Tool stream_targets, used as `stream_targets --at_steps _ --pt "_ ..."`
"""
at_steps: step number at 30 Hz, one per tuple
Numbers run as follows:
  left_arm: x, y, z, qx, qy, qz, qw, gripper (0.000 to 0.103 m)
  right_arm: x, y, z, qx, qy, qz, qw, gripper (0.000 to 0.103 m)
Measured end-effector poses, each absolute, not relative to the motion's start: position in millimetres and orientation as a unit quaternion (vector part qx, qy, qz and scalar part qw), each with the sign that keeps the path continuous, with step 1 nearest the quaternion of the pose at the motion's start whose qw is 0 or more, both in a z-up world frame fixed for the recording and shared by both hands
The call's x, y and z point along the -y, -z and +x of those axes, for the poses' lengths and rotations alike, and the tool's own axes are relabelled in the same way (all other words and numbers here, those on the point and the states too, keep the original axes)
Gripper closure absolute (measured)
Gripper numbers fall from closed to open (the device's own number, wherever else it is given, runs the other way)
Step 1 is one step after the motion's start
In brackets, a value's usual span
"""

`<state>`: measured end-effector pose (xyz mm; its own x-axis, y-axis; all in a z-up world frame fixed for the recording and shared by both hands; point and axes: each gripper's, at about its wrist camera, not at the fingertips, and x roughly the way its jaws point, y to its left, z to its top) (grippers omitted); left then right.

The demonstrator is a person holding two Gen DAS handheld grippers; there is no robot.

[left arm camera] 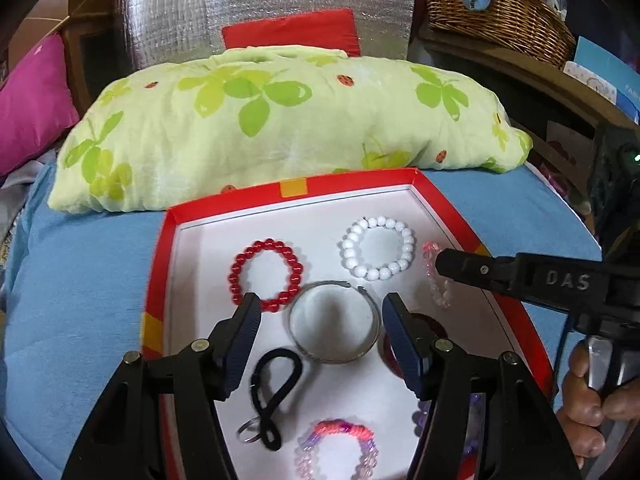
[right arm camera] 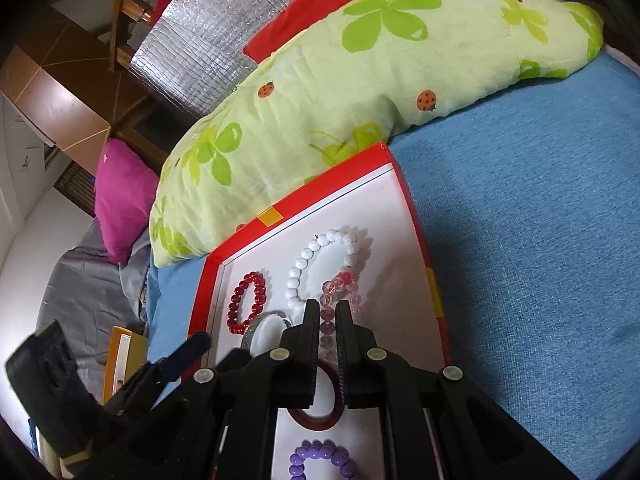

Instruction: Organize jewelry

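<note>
A red-rimmed white tray (left arm camera: 352, 182) (right arm camera: 404, 188) lies on a blue bed. In it lie a red bead bracelet (left arm camera: 266, 276) (right arm camera: 246, 302), a white bead bracelet (left arm camera: 378, 248) (right arm camera: 320, 264), a silver bangle (left arm camera: 334, 322), a black hair tie (left arm camera: 276, 388), a pink braided bracelet (left arm camera: 340, 440), a dark red bangle (right arm camera: 316, 420) and a purple bead bracelet (right arm camera: 320, 460). My left gripper (left arm camera: 320, 308) is open above the silver bangle. My right gripper (right arm camera: 328, 312) (left arm camera: 440, 258) is shut on a pink crystal bracelet (right arm camera: 340, 288) (left arm camera: 434, 276) that hangs over the tray's right side.
A green flowered pillow (left arm camera: 280, 120) (right arm camera: 360, 72) lies just behind the tray. A red cushion (left arm camera: 296, 30), a magenta cushion (left arm camera: 32, 104) and a wicker basket (left arm camera: 500, 12) stand further back. Blue sheet (right arm camera: 540, 240) spreads to the right of the tray.
</note>
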<state>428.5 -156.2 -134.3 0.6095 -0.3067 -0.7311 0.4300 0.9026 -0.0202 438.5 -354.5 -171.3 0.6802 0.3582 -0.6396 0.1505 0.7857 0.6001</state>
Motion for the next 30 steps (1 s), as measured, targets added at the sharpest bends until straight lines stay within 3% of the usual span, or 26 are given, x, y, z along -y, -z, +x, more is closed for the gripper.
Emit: stream_targets --at_steps 11,16,19,30 --pt "140 136 421 -0.413 0.176 0.099 0.888 0.039 351 173 437 -0.406 -0.035 0.309 0.859 0.094" --pt "133 132 415 -0.412 0.172 0.097 0.89 0.039 353 173 435 -0.427 -0.013 0.298 0.854 0.089" --pt "129 129 412 -0.41 0.169 0.096 0.891 0.039 353 170 431 -0.433 -0.014 0.292 0.853 0.08" --pt "114 119 392 -0.406 0.163 0.082 0.895 0.037 353 153 404 -0.442 -0.035 0.293 0.847 0.072"
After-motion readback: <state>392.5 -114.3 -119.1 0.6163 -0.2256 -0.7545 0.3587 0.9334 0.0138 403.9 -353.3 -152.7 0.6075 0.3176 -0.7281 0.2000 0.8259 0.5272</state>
